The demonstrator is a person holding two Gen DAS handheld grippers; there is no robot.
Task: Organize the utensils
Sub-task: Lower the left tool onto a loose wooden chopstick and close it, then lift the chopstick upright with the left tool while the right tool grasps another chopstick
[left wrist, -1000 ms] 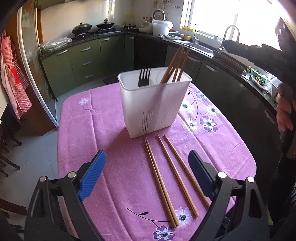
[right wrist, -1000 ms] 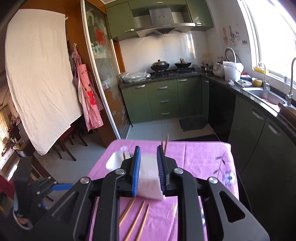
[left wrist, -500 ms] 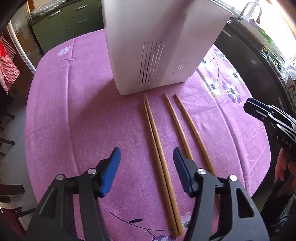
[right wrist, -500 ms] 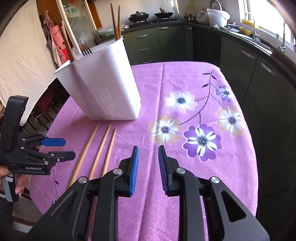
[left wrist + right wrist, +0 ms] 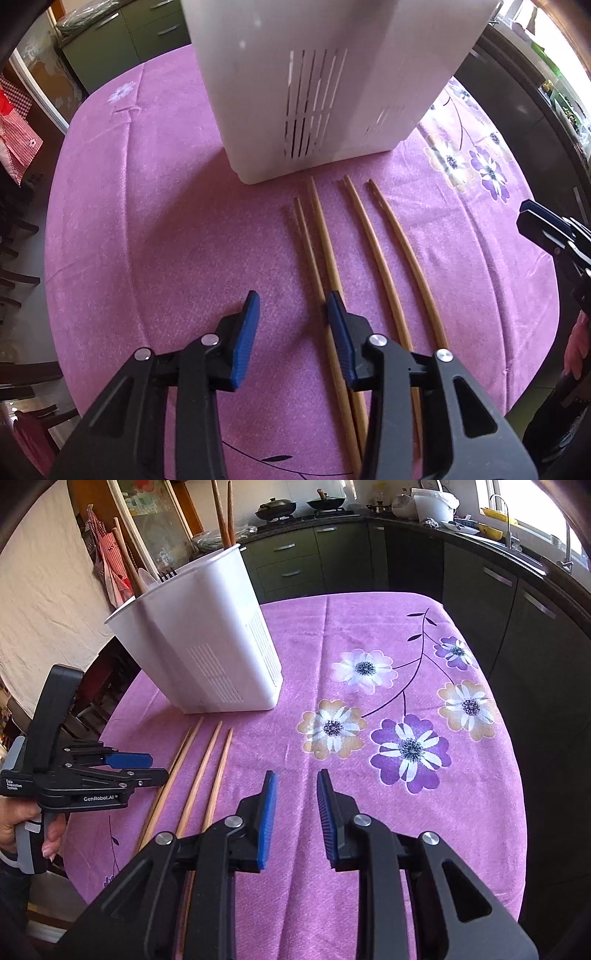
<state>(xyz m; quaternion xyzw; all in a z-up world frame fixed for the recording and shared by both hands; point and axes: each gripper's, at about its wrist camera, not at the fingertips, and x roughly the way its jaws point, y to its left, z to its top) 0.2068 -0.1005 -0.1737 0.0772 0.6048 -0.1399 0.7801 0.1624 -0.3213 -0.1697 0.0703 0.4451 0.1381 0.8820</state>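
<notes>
Four chopsticks point(image 5: 373, 236) on cloth; one holder point(image 5: 332, 81); perhaps three inside.

Left wrist view: steep downward look, close over the purple-clothed counter point(image 5: 147, 229), facing the white slotted plastic utensil holder point(image 5: 332, 92). Right wrist view: shallower tilt from the counter's other side, kitchen cabinets behind. Shared: holder point(image 5: 207, 646), four wooden chopsticks point(image 5: 380, 266) point(image 5: 199, 775), flowered cloth.
</notes>
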